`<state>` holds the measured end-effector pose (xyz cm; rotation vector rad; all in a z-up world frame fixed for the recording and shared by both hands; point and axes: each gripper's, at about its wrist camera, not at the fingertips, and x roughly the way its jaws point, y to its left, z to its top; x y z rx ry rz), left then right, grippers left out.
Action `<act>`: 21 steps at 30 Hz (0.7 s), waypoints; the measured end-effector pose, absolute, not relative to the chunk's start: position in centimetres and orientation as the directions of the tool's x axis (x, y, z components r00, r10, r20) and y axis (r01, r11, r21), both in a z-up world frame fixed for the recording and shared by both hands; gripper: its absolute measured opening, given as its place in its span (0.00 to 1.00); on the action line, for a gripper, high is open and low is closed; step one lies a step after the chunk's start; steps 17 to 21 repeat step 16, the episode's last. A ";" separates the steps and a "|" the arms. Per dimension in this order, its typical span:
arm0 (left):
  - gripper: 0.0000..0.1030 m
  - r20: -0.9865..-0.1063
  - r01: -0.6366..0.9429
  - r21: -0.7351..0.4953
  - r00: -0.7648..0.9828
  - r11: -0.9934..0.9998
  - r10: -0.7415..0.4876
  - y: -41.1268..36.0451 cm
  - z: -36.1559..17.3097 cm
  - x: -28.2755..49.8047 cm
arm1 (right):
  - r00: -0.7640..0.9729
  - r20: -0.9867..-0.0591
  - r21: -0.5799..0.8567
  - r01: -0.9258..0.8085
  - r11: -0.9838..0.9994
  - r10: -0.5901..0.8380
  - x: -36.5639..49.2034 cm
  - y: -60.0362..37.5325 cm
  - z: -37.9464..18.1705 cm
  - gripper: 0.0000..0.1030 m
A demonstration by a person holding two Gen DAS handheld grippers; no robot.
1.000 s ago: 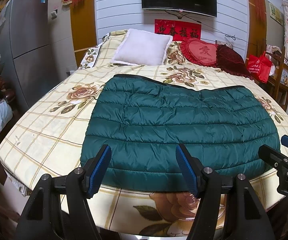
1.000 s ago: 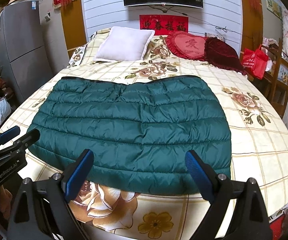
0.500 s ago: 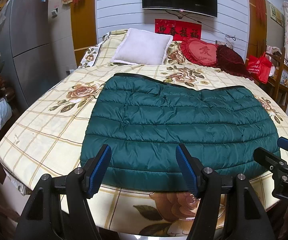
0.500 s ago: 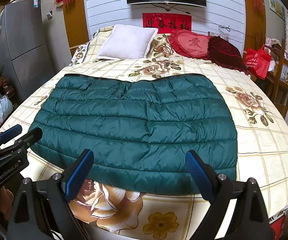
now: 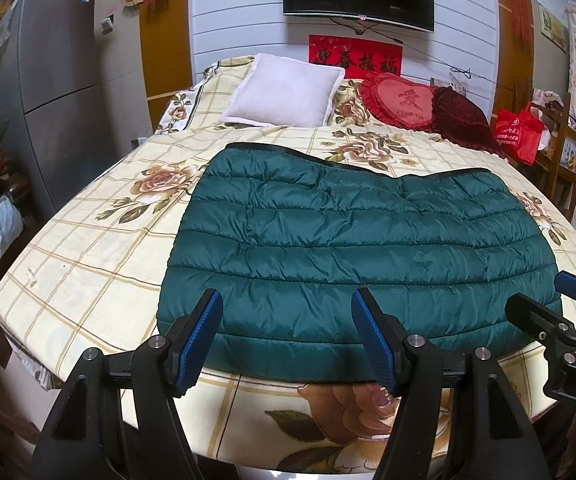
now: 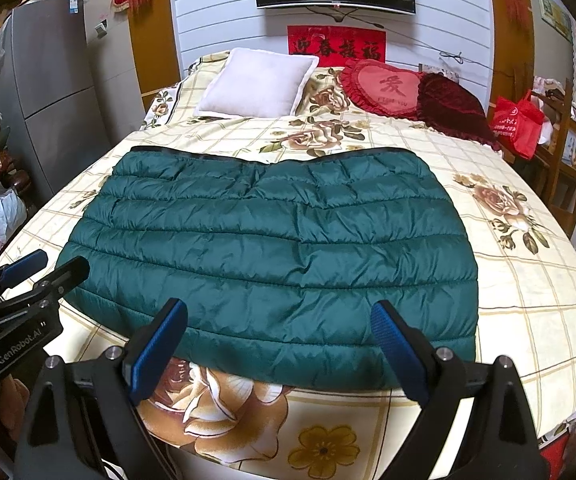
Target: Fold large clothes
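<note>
Two grippers: the left gripper [image 5: 288, 338] and the right gripper [image 6: 280, 354] hover side by side at the foot of the bed [image 5: 88, 264], both short of the cloth.
Jaws: wide apart on both, holding nothing.
Garment: a green quilted jacket [image 5: 351, 252] lies flat across the middle of the bed, already a compact rectangle, its near hem just ahead of both grippers.
Step in hand: judged to be the approach for a further fold; no edge is lifted yet.
Next move calls for: each gripper pinching a near corner of the hem, then carrying it evenly toward the far, dark-trimmed edge.
Handling: puffy, slick fabric may slip or spring back.
Around: a white pillow [image 5: 284, 92] and a red heart cushion [image 5: 401, 100] sit at the head, well apart from the jacket.
In the way: nothing visible between grippers and hem.
</note>
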<state>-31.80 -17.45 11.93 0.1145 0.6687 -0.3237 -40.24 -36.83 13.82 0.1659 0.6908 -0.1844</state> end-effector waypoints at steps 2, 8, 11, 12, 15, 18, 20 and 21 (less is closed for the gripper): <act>0.71 -0.625 0.331 0.000 0.736 0.944 -0.258 -17.5 11.9 -31.8 | 0.756 -0.645 0.091 0.223 0.970 -0.113 -40.2 -36.9 13.8 0.93; 0.71 -0.630 0.333 -0.002 0.732 0.943 -0.260 -17.7 11.7 -31.6 | 0.752 -0.649 0.091 0.223 0.970 -0.112 -40.0 -36.9 13.7 0.93; 0.71 -0.631 0.339 -0.006 0.728 0.941 -0.267 -17.7 11.6 -31.3 | 0.747 -0.656 0.092 0.221 0.971 -0.108 -39.7 -37.0 13.6 0.93; 0.71 -0.632 0.343 -0.007 0.727 0.939 -0.270 -17.7 11.5 -31.2 | 0.747 -0.656 0.091 0.220 0.971 -0.107 -39.6 -37.0 13.6 0.93; 0.71 -0.638 0.356 -0.011 0.717 0.935 -0.281 -17.7 11.3 -30.8 | 0.745 -0.658 0.089 0.217 0.972 -0.106 -39.3 -37.1 13.5 0.93; 0.71 -0.640 0.357 -0.016 0.714 0.934 -0.284 -17.6 11.3 -30.6 | 0.744 -0.660 0.089 0.218 0.972 -0.107 -39.2 -37.2 13.4 0.93; 0.71 -0.640 0.357 -0.016 0.714 0.934 -0.284 -17.6 11.3 -30.6 | 0.744 -0.660 0.089 0.218 0.972 -0.107 -39.2 -37.2 13.4 0.93; 0.71 -0.640 0.357 -0.016 0.714 0.934 -0.284 -17.6 11.3 -30.6 | 0.744 -0.660 0.089 0.218 0.972 -0.107 -39.2 -37.2 13.4 0.93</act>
